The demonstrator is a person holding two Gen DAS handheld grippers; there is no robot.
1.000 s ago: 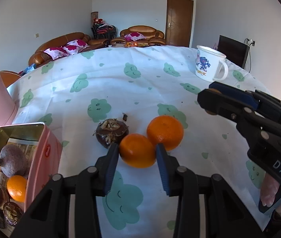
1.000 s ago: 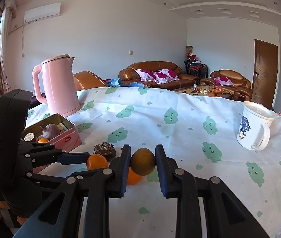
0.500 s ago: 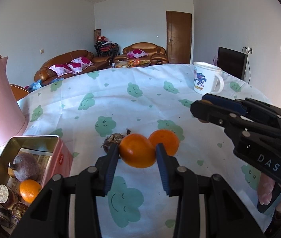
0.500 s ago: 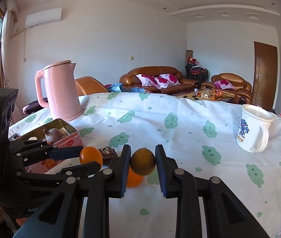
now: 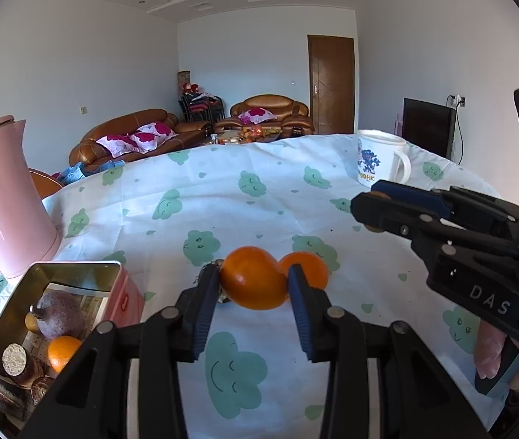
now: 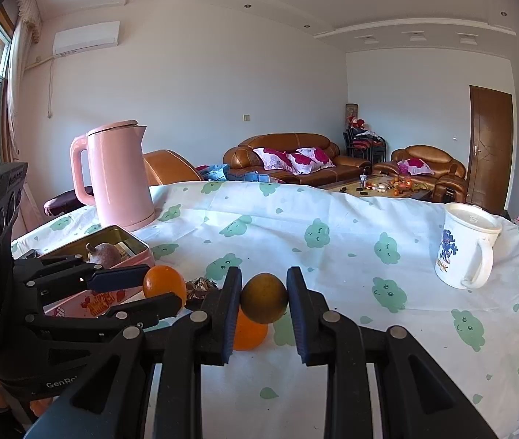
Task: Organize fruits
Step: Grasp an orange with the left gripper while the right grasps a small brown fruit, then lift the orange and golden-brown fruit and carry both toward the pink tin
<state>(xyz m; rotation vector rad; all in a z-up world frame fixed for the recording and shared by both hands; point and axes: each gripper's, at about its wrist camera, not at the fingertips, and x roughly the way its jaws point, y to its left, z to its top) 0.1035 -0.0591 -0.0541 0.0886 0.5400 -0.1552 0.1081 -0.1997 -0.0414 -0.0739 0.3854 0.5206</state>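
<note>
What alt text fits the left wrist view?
The left hand-held gripper clamps a round orange fruit above a white tablecloth with green cloud prints, a second orange behind it. An open pink metal tin of fruit sits lower left; the right hand-held gripper reaches in from the right.

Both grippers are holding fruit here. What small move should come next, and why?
Probably the left gripper should carry its orange across to the open tin and over its rim. The orange is clamped between the pads, the tin lies to that side with fruit already inside, and the right gripper, shut on a duller brownish fruit, is farther from it.
</note>
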